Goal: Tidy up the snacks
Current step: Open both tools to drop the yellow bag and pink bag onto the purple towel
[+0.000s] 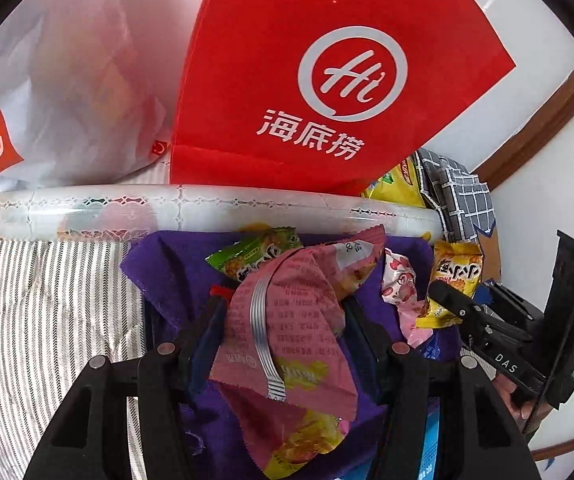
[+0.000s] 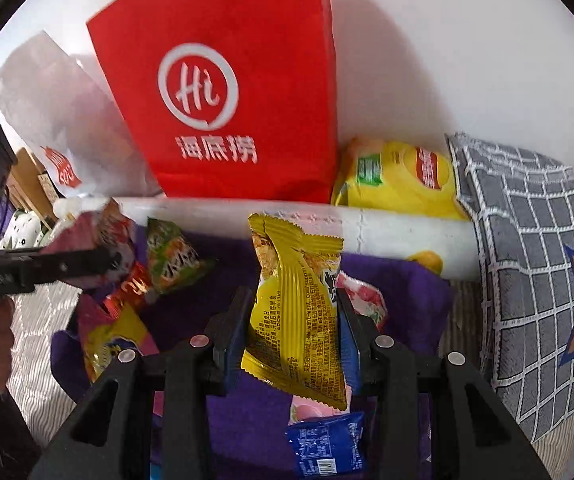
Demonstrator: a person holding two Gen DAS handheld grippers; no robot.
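Observation:
My left gripper [image 1: 283, 312] is shut on a pink snack packet [image 1: 287, 332] and holds it above a purple cloth [image 1: 159, 264]. My right gripper [image 2: 295, 308] is shut on a yellow snack packet [image 2: 299, 312] above the same purple cloth [image 2: 407, 280]. The right gripper also shows at the right of the left wrist view [image 1: 447, 300], with the yellow packet [image 1: 453, 280]. The left gripper shows at the left of the right wrist view [image 2: 99, 260], with the pink packet [image 2: 99, 232]. A green packet [image 1: 255, 256], a pink-white candy packet [image 1: 399, 280] and a blue packet [image 2: 327, 444] lie on the cloth.
A red paper bag [image 1: 327, 80] stands behind a white patterned rim [image 1: 207, 204], with a white plastic bag [image 1: 67, 100] to its left. A yellow chips bag [image 2: 399, 180] and a grey checked cushion [image 2: 527, 260] lie at the right. Striped fabric [image 1: 47, 300] lies at the left.

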